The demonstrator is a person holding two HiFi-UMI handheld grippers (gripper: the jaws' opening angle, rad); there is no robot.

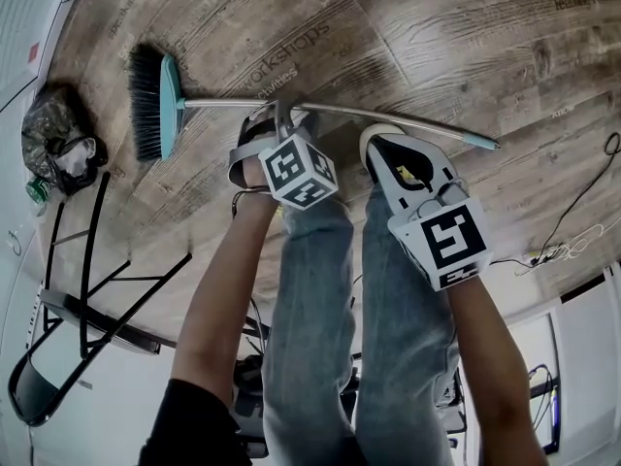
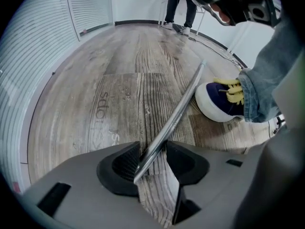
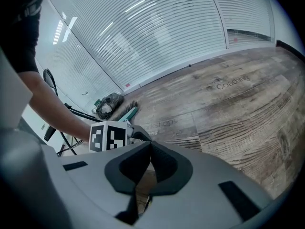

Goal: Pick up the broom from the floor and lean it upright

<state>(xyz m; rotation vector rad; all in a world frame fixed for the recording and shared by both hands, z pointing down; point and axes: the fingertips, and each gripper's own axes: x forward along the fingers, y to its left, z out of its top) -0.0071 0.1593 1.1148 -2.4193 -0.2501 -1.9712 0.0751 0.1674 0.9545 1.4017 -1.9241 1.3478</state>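
Observation:
The broom lies flat on the wood floor, with its dark bristle head and teal block [image 1: 155, 100] at the left. Its metal handle [image 1: 388, 116] runs right to a teal tip. My left gripper [image 1: 281, 124] points steeply down over the handle near its middle. In the left gripper view the handle [image 2: 178, 113] passes between the open jaws of the left gripper [image 2: 153, 159], with a gap on the right side. My right gripper [image 1: 419, 190] hovers nearer to me, short of the handle. It [image 3: 148, 151] is shut with nothing between its pads. The broom head [image 3: 125, 112] shows far behind it.
A navy shoe with yellow laces [image 2: 221, 101] stands right beside the handle. A crumpled dark bag [image 1: 58, 139] lies left of the broom head. A black folding chair [image 1: 78, 299] stands at the lower left, and cables [image 1: 572, 241] trail at the right. A blind-covered wall [image 3: 157, 32] borders the floor.

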